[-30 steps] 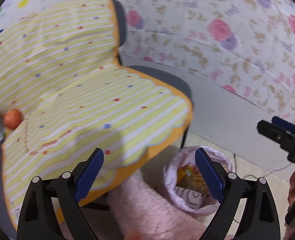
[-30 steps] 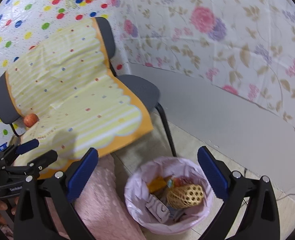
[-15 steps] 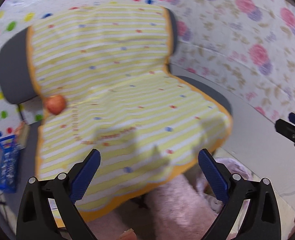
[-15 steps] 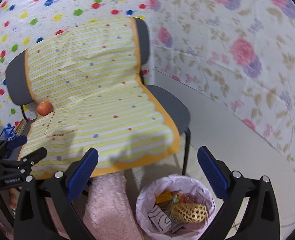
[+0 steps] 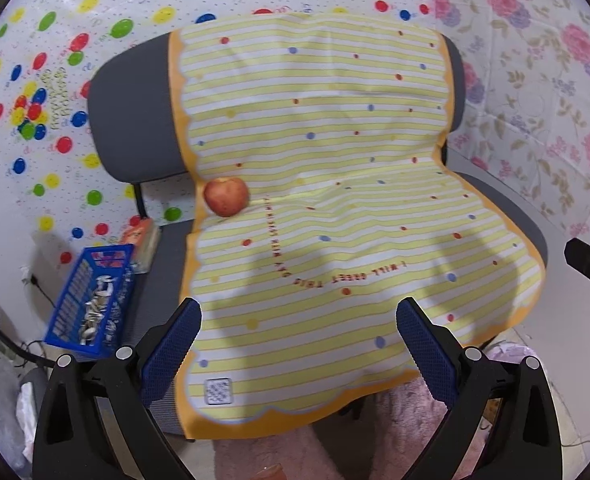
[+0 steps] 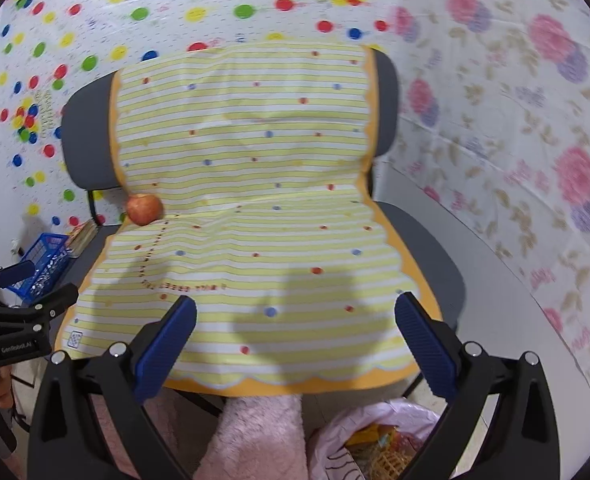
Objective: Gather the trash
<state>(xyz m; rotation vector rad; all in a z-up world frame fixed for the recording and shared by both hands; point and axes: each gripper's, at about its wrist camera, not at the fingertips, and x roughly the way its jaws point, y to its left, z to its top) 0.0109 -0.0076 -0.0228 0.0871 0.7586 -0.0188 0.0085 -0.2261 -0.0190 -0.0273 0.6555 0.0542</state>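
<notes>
A red apple (image 5: 226, 196) lies on the yellow striped cloth (image 5: 335, 208) that covers a grey chair, at the crease between seat and backrest on the left side. It also shows in the right wrist view (image 6: 144, 209). My left gripper (image 5: 298, 344) is open and empty above the seat's front edge. My right gripper (image 6: 295, 340) is open and empty, to the right of the left one. A trash bin with a pink bag (image 6: 379, 436) holding wrappers stands on the floor below the seat's front right corner.
A blue basket (image 5: 91, 300) with small items sits on the floor left of the chair, with books (image 5: 143, 240) behind it. A pink fluffy rug (image 6: 255, 436) lies in front of the chair. Patterned sheets cover the walls.
Both grippers have swung up and left from the trash bin toward the chair. The apple and whole seat now sit in the middle of both views; the bin has slid to the bottom edge.
</notes>
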